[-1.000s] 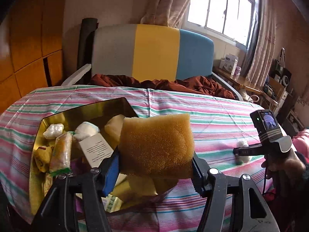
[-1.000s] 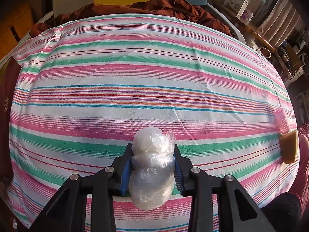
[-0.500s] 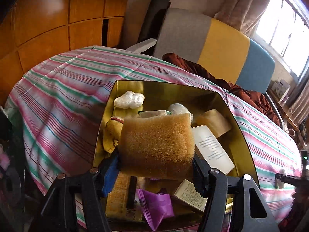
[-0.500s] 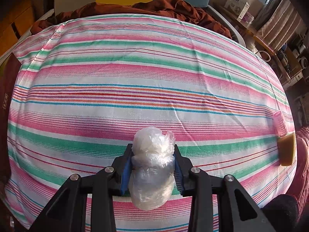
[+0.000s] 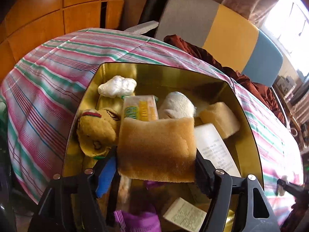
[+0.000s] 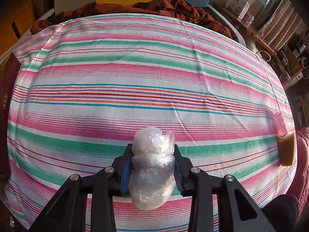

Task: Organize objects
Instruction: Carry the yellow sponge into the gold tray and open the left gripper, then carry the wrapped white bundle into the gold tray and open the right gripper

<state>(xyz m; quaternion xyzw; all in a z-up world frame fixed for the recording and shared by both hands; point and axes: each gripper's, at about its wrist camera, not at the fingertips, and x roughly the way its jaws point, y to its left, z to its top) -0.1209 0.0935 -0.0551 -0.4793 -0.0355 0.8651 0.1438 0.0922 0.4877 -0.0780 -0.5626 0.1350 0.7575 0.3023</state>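
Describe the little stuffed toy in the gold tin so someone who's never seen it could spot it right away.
Find the gold tin on the striped tablecloth. The stuffed toy lies against the tin's left wall, beside the sponge between the left gripper's opening jaws. It alone is mustard plush, with a red and green band.

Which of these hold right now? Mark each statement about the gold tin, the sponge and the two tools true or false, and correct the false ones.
1. The left tool has the tan rectangular foam sponge between its fingers above the shiny gold metal tin. True; its jaws are opening.
2. The gold tin holds nothing. False: it holds a yellow plush toy, a white plastic-wrapped bundle and a printed paper leaflet, among other things.
3. The right tool grips a crumpled clear plastic bag. True.
4. The right tool hangs over the gold tin. False: it is over the pink and green striped tablecloth.
5. A pink ribbed plastic roller lies at the cloth's right edge. True.
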